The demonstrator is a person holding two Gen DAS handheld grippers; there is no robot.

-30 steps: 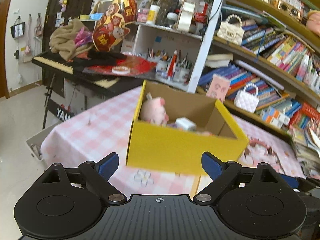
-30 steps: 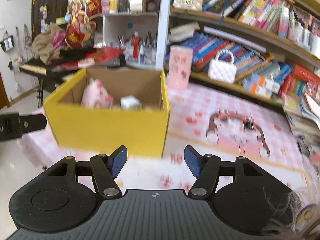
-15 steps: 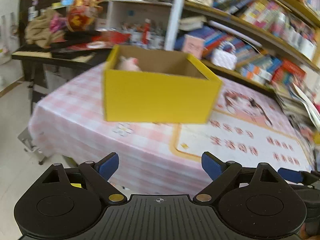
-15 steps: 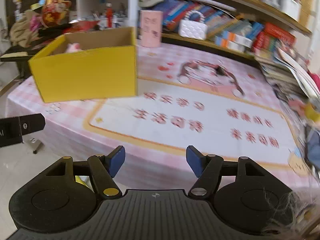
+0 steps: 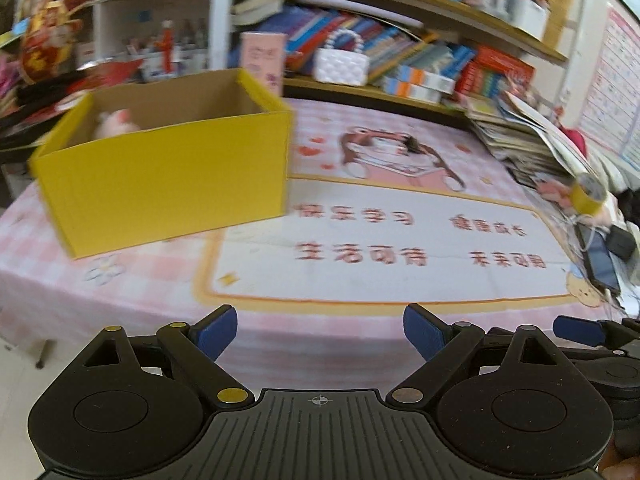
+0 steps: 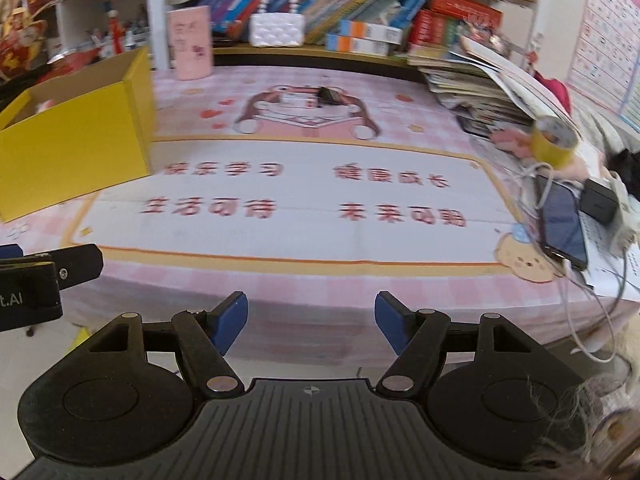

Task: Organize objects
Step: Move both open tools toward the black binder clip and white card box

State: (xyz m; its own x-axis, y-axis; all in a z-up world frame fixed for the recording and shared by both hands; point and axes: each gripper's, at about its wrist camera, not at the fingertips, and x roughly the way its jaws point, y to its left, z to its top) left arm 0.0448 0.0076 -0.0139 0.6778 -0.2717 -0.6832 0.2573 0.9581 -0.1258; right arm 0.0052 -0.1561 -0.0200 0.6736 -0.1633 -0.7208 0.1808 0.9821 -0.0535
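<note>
Yellow box [image 5: 168, 176] at 10 o'clock; both grippers [image 5: 316, 332] [image 6: 310, 322] empty, jaws apart. Next: tape roll [image 6: 554, 140], 2 o'clock, approach square.

Both views bright, evenly lit, no harsh shadows. Motion blur smears the shelves [image 5: 400, 52] and yellow box [image 5: 168, 176]. Strong fisheye bending at frame edges.

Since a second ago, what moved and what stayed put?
Both hand-held grippers, left and right, pulled back from the yellow cardboard box and swung right. Nothing was grabbed or released. The box stayed on the pink checked tablecloth, pink plush pig inside.
</note>
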